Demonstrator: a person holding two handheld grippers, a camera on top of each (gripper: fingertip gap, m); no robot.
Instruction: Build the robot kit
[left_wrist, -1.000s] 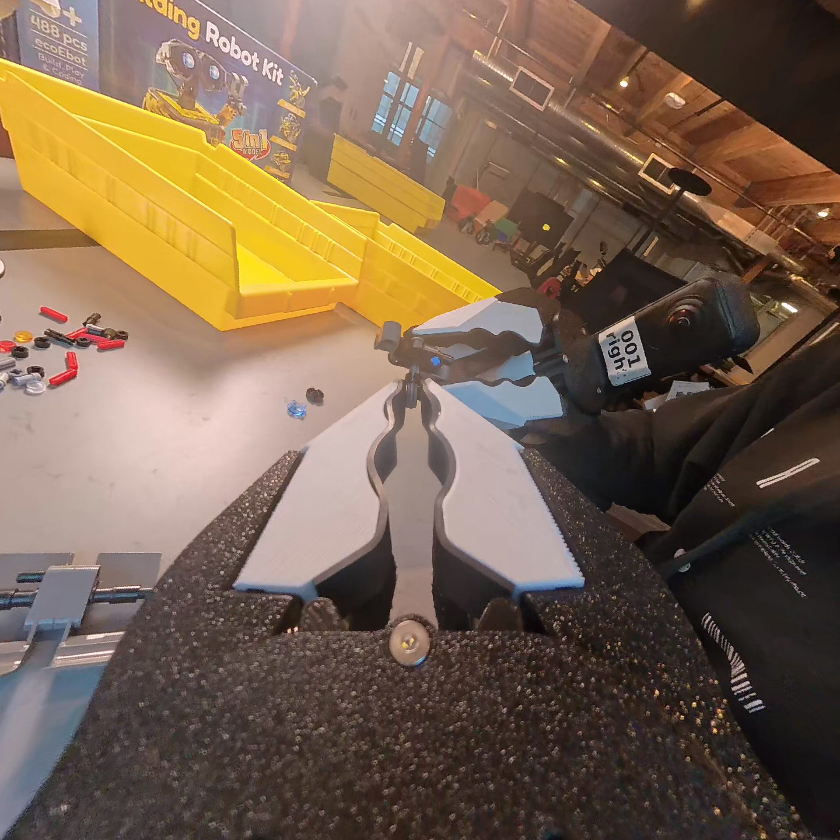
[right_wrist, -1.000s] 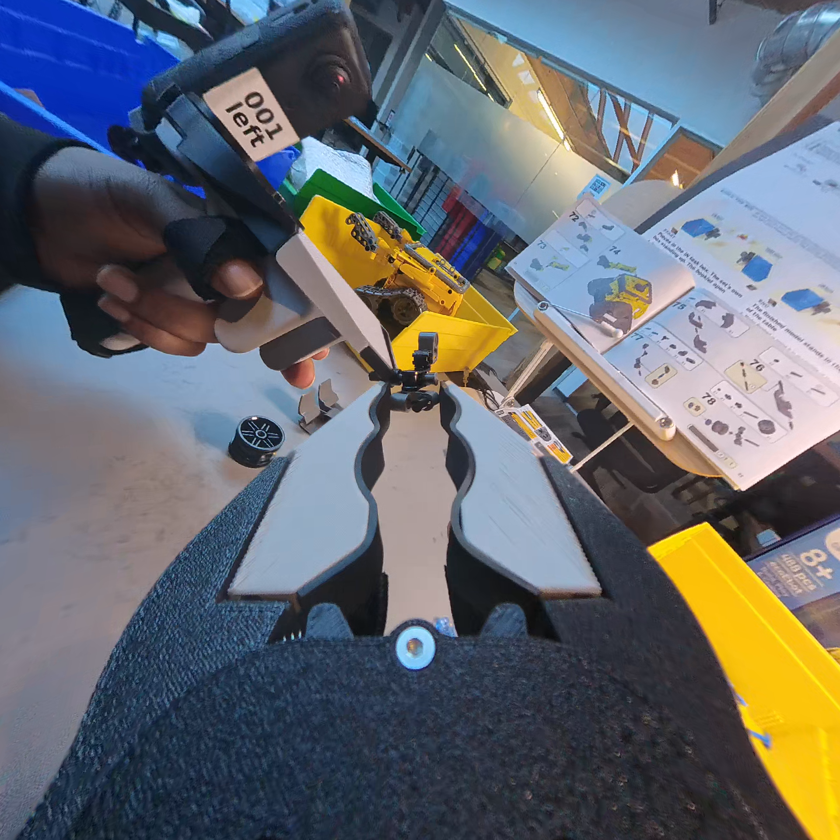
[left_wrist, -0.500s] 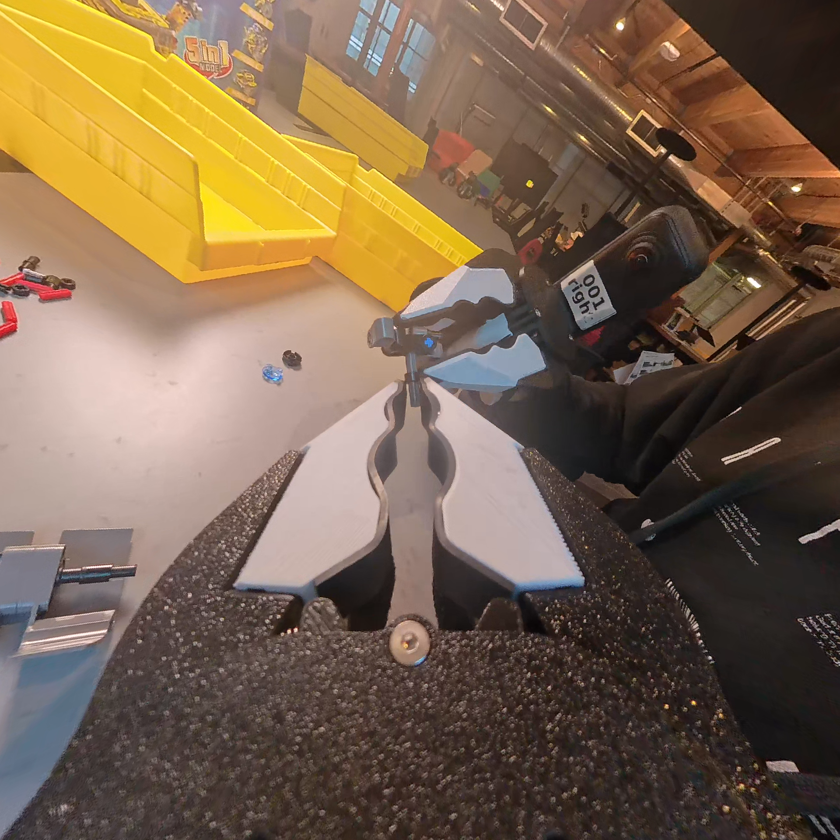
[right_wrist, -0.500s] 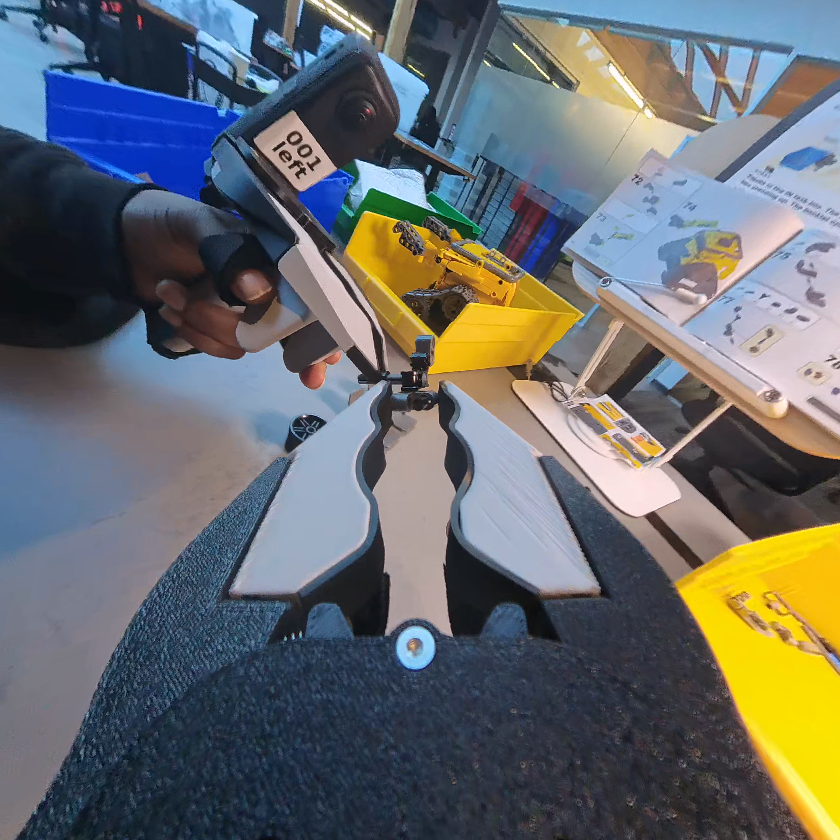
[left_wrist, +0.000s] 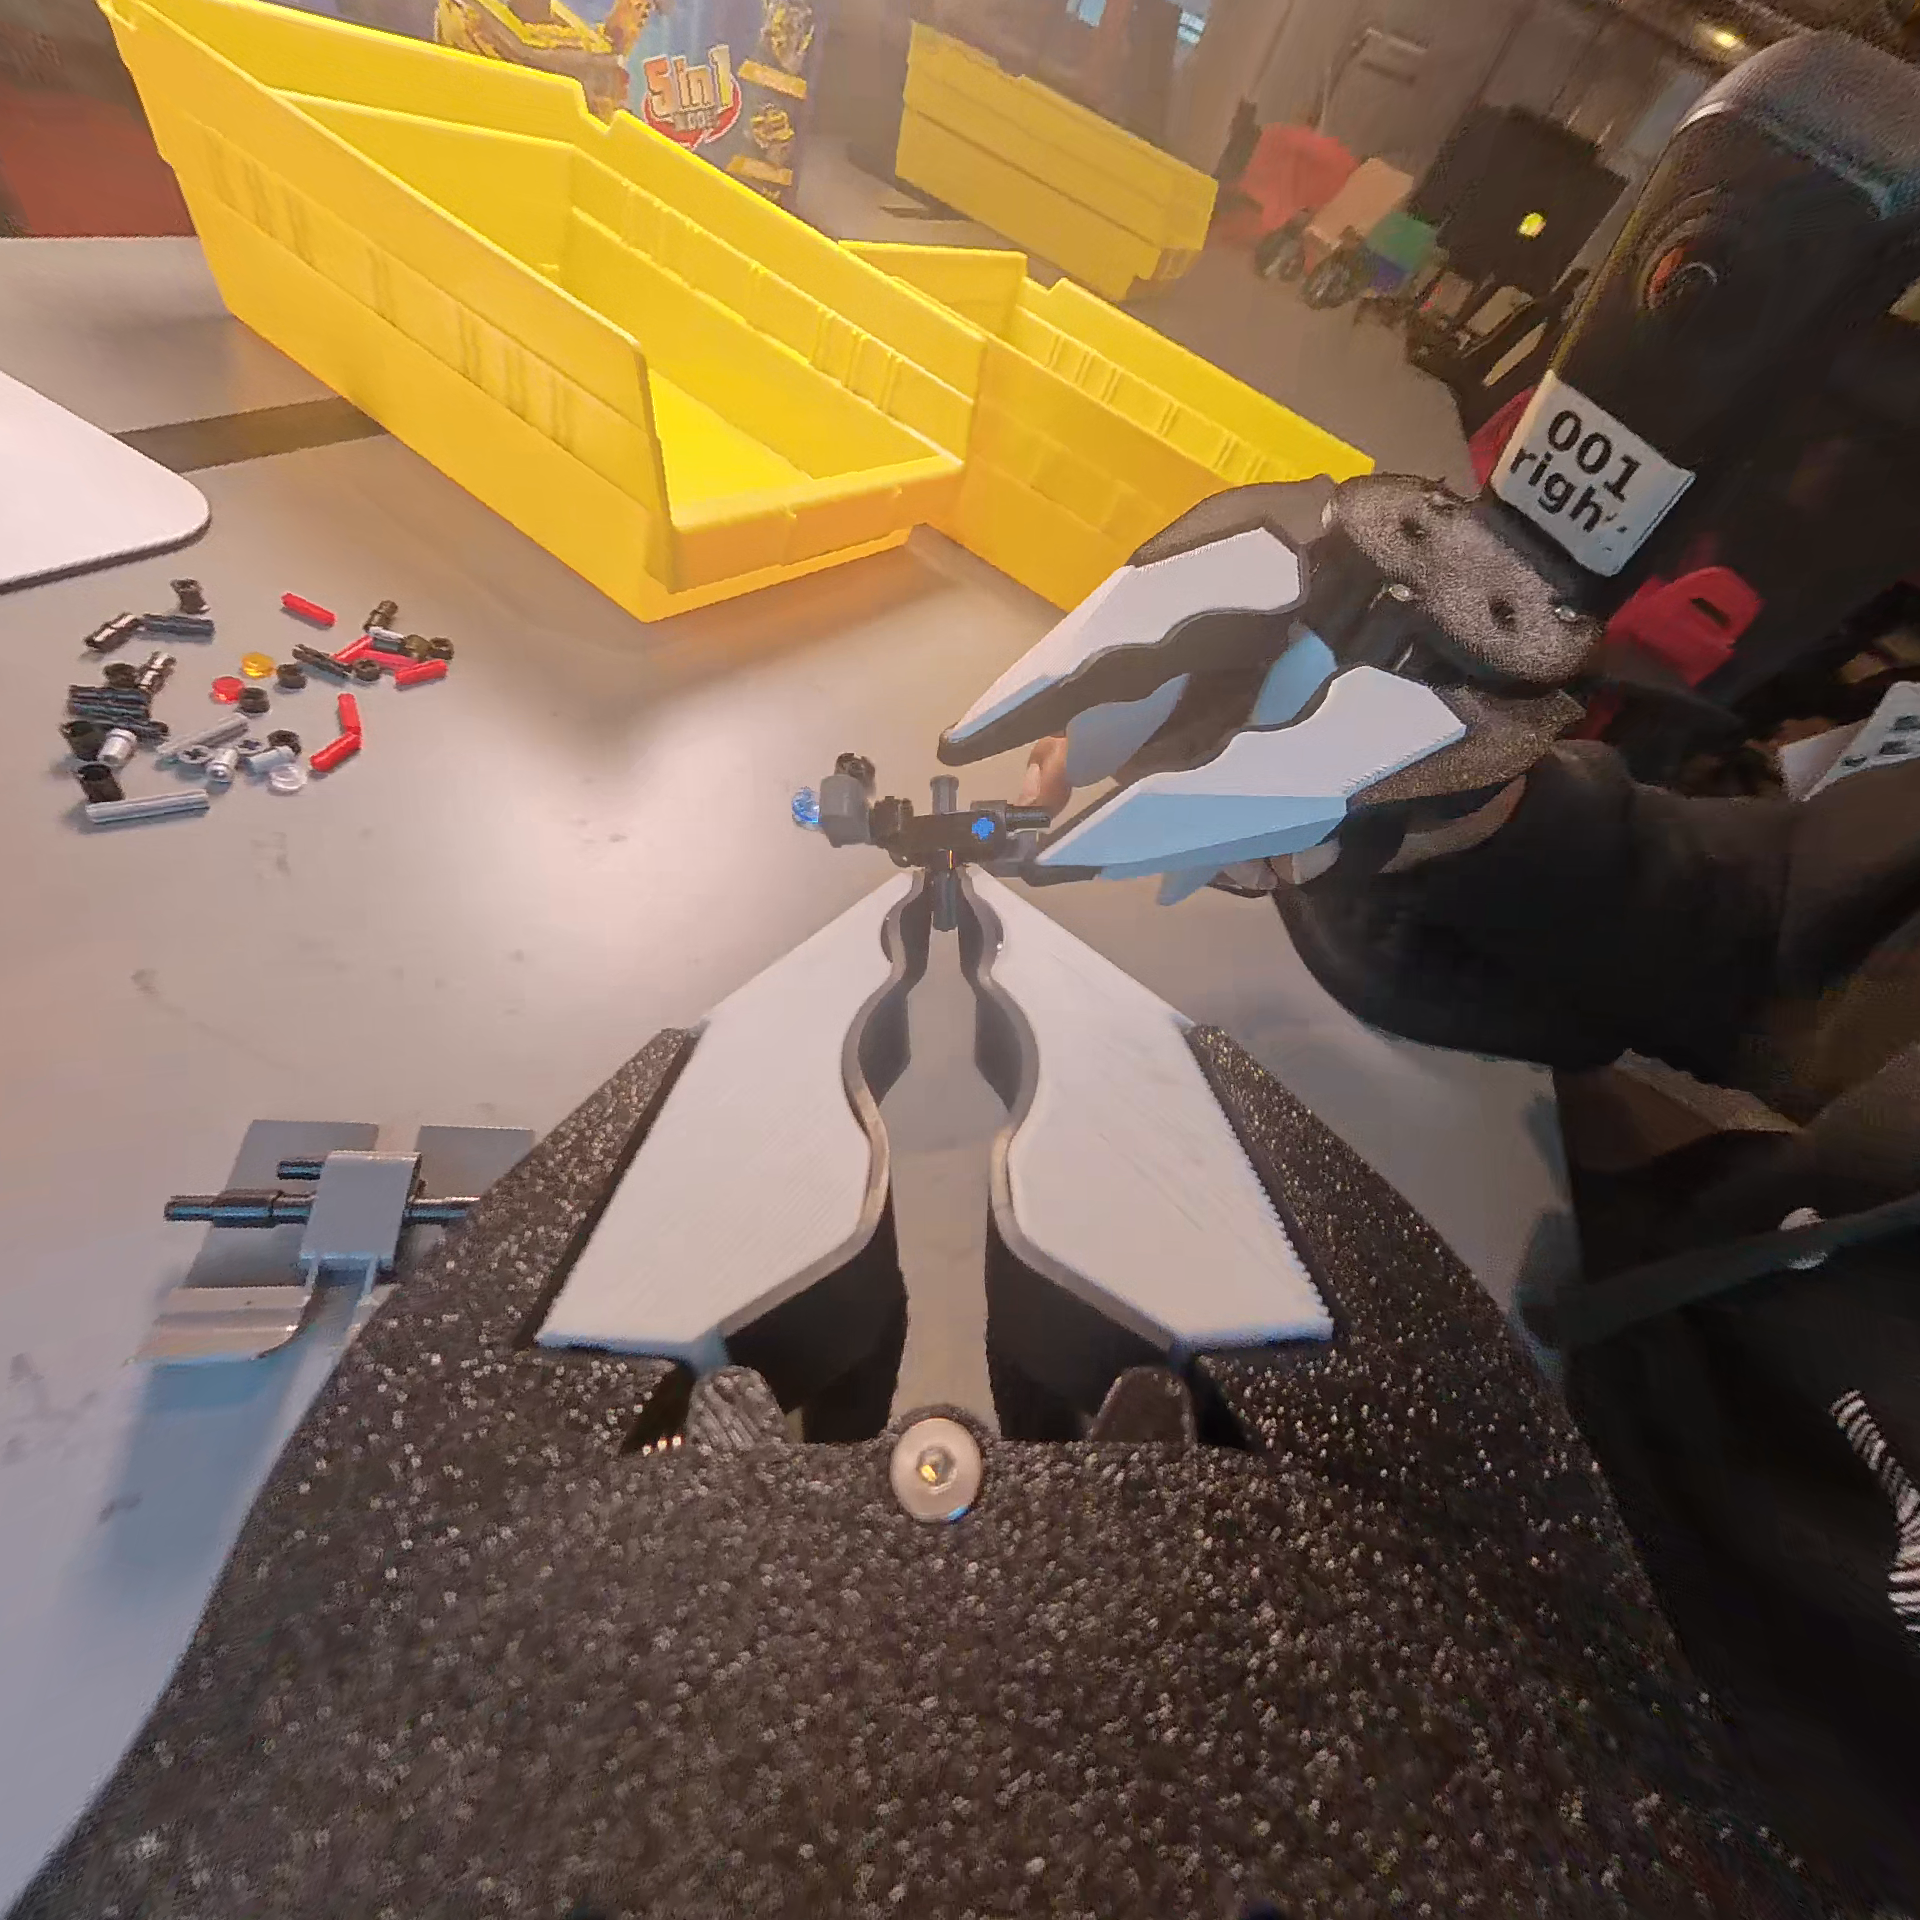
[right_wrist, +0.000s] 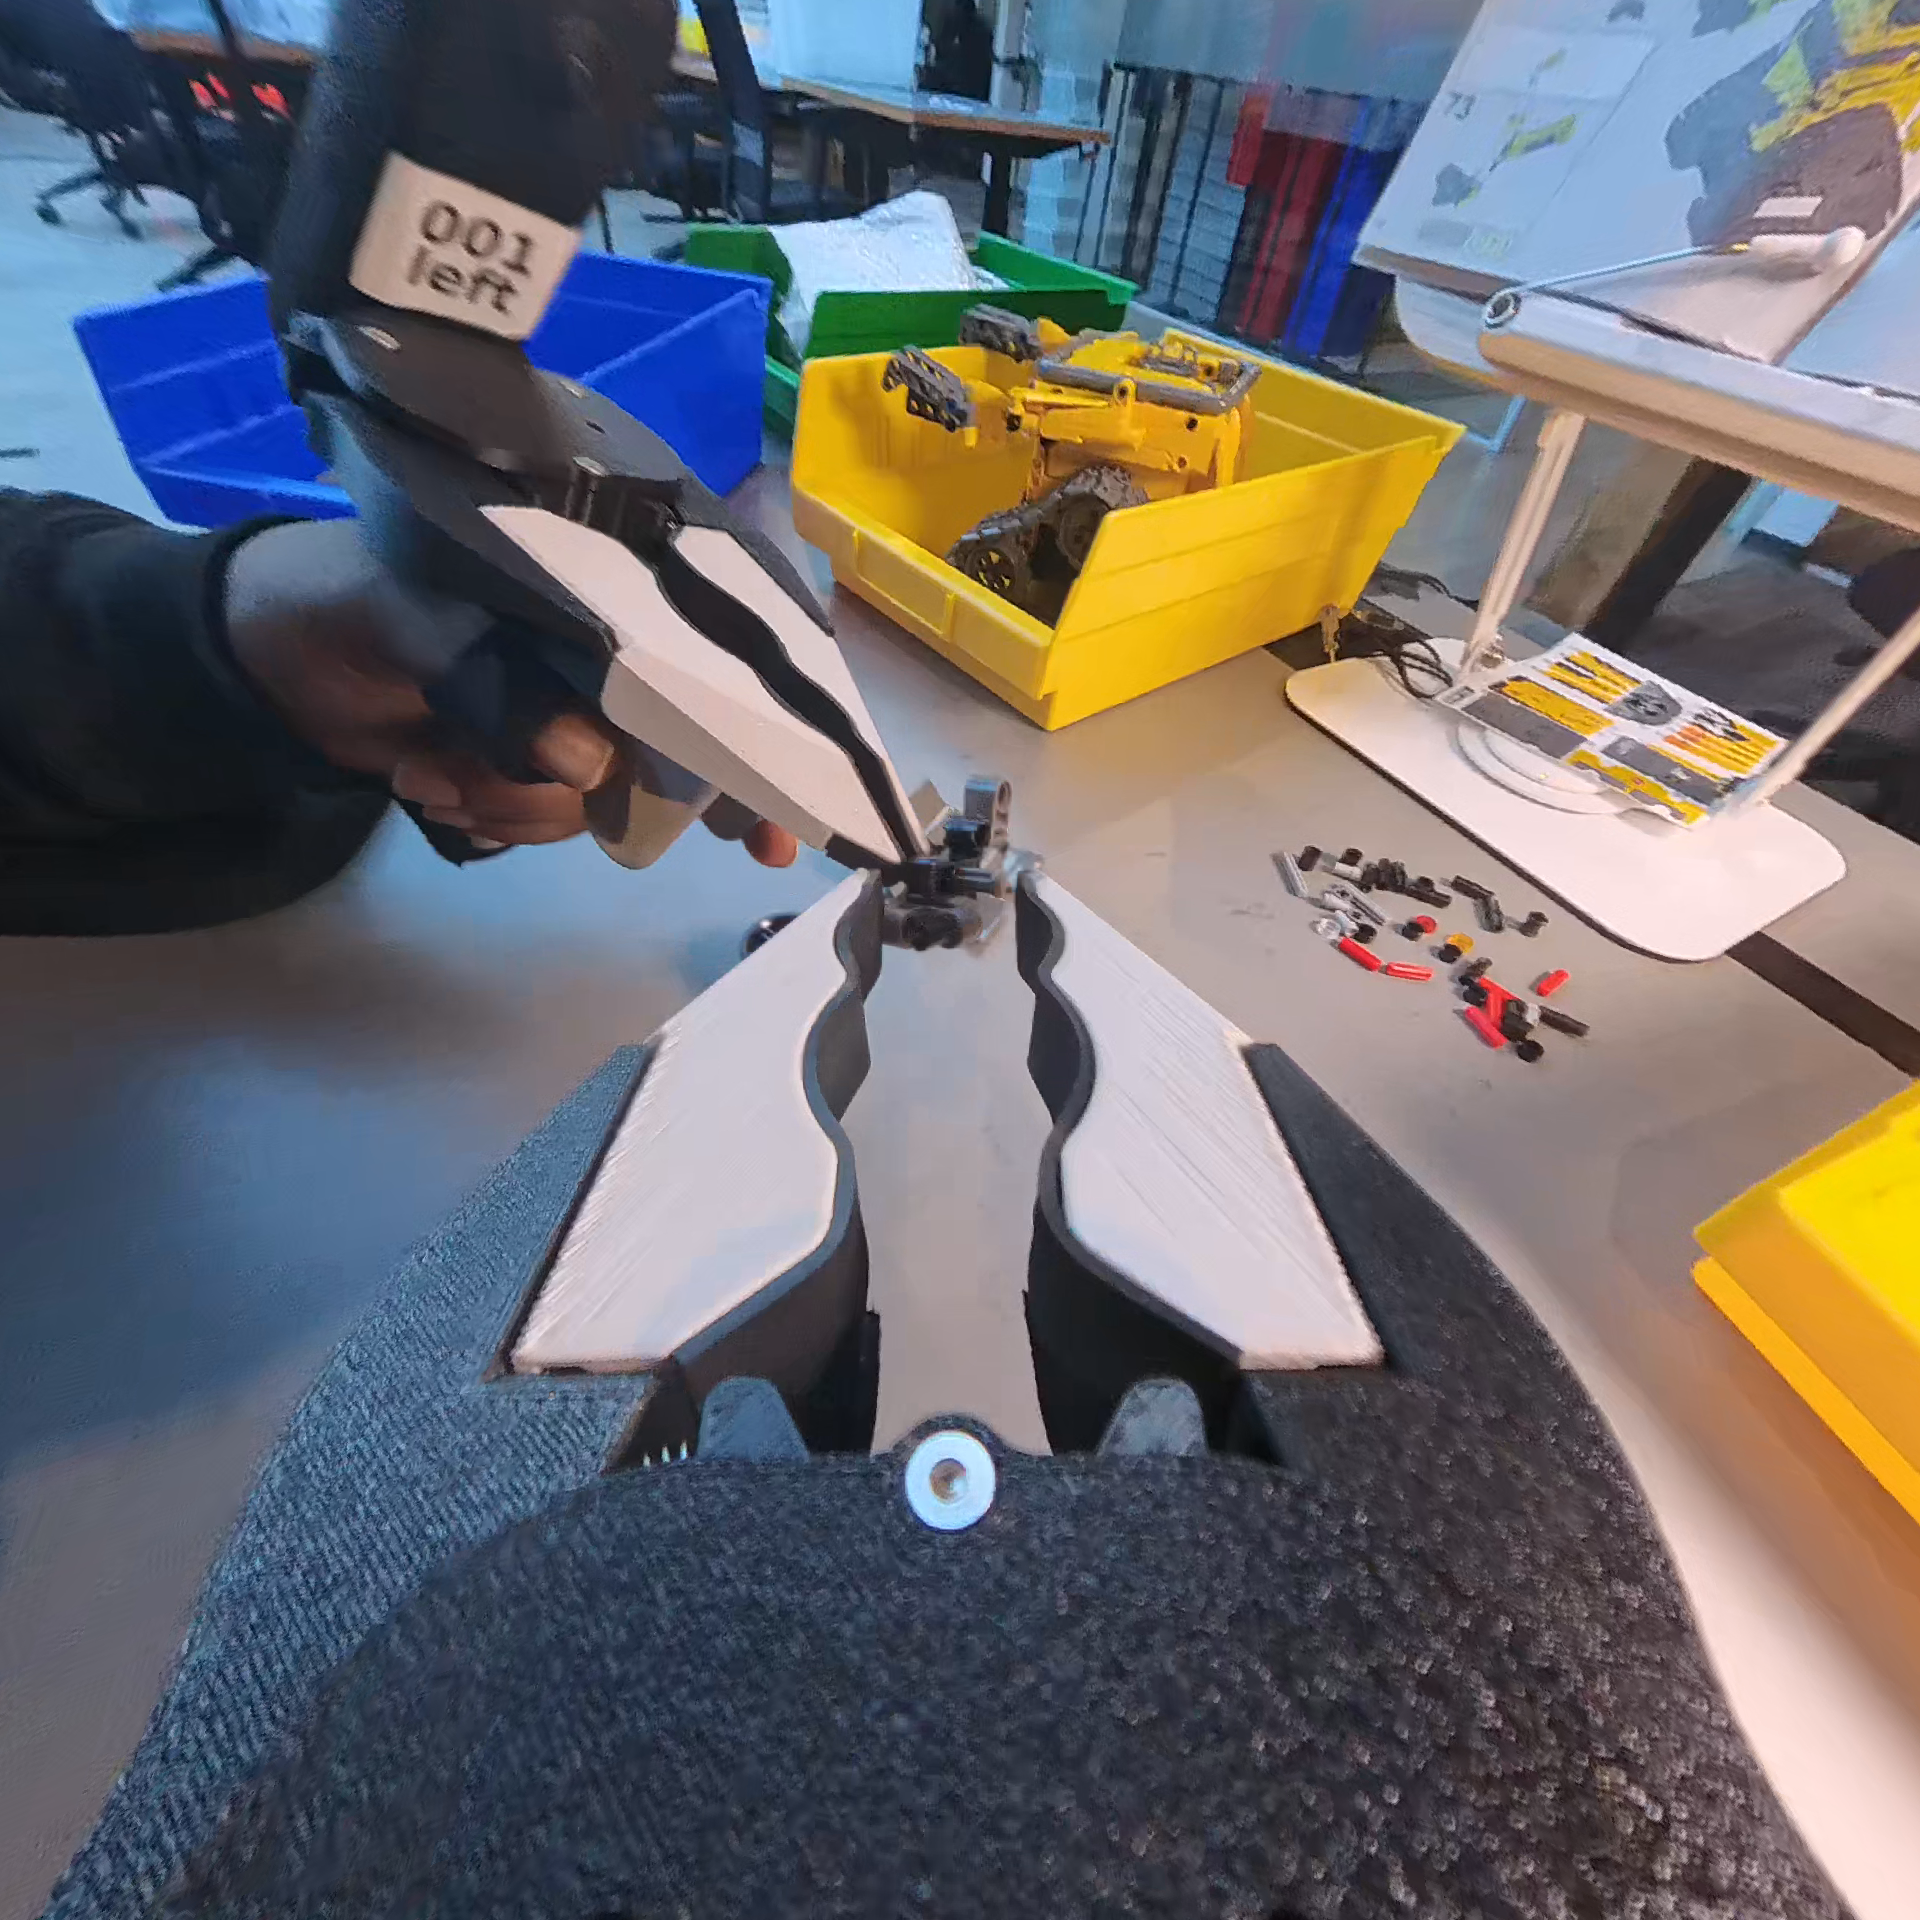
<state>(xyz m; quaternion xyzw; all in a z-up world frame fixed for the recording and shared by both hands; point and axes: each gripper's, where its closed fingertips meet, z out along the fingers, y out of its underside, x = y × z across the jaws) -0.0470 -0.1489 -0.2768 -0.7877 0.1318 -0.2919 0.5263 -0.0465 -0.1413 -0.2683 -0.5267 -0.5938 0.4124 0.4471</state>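
Note:
A small assembly of black and grey building pieces (left_wrist: 914, 821) with a blue pin is held above the grey table (left_wrist: 468, 935). My left gripper (left_wrist: 943, 899) is shut on a black pin at the assembly's underside. In the right wrist view the left gripper (right_wrist: 902, 854) comes in from the left and pinches the assembly (right_wrist: 951, 883). My right gripper (right_wrist: 945, 888) is open, its fingers standing apart on either side of the assembly. In the left wrist view the right gripper (left_wrist: 997, 800) shows spread jaws, the lower fingertip (left_wrist: 1049, 857) at the assembly's end.
Loose red, black and grey small parts (left_wrist: 239, 707) lie on the table, also in the right wrist view (right_wrist: 1434, 935). Long yellow bins (left_wrist: 623, 343) stand behind. A yellow bin (right_wrist: 1143, 613) holds a yellow tracked model (right_wrist: 1101, 436). A booklet stand (right_wrist: 1714, 873) and blue bin (right_wrist: 197, 416) are nearby. A grey part (left_wrist: 343, 1216) lies near left. Less than 4 cm separates the two grippers' tips.
My right gripper has opened and let go of the assembly. Both grippers have come down closer to the table and tilted downward. The left gripper still holds the assembly.

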